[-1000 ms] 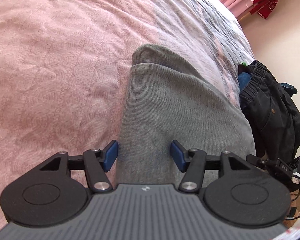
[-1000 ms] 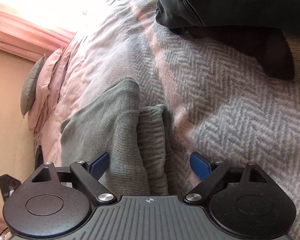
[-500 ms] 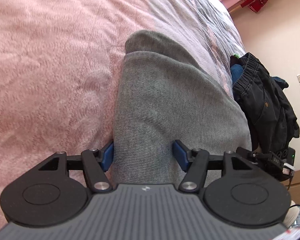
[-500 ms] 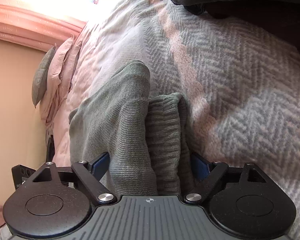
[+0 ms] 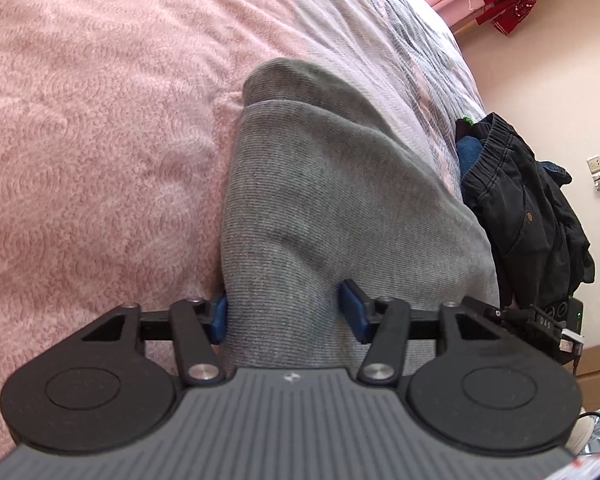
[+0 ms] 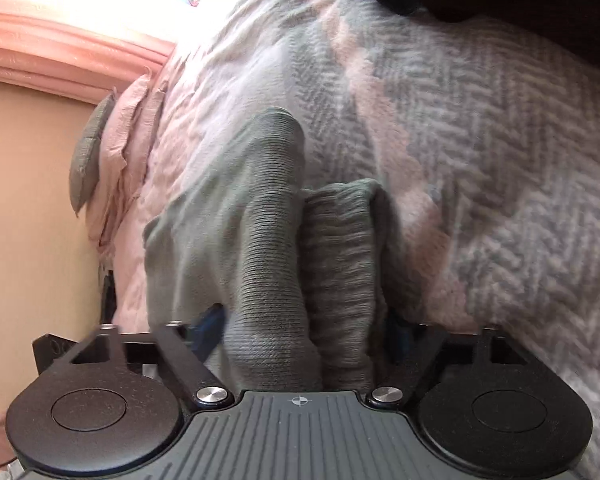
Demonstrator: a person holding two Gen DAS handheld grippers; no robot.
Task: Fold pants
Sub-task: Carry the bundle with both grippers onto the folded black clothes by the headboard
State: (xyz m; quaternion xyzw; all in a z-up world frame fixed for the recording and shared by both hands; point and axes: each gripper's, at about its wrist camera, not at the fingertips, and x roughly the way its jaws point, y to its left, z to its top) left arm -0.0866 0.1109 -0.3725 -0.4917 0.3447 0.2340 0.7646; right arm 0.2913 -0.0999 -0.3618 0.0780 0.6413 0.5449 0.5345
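Grey knit pants [image 5: 324, 184] lie folded lengthwise on the bed, running away from me. My left gripper [image 5: 287, 312] is at their near end. Its jaws are closing, both blue pads touch the cloth, and the cloth puckers between them. In the right wrist view the pants [image 6: 260, 208] show as two stacked rolls with a ribbed band on the right. My right gripper [image 6: 302, 330] straddles both rolls. Its jaws are closing too, with a pad against each side of the bundle. This view is a little blurred.
A fuzzy pink blanket [image 5: 80, 120] covers the left of the bed, and a grey-and-pink herringbone throw [image 6: 480, 140] covers the rest. A heap of dark clothes [image 5: 532, 216] lies at the bed's right edge. Pillows [image 6: 88, 152] sit by the headboard. A red garment [image 5: 506, 4] hangs far off.
Both pairs of jaws have narrowed onto the pants. The right gripper, wide open a second ago, has sunk over the folded bundle. The cloth between the left pads has bunched up.
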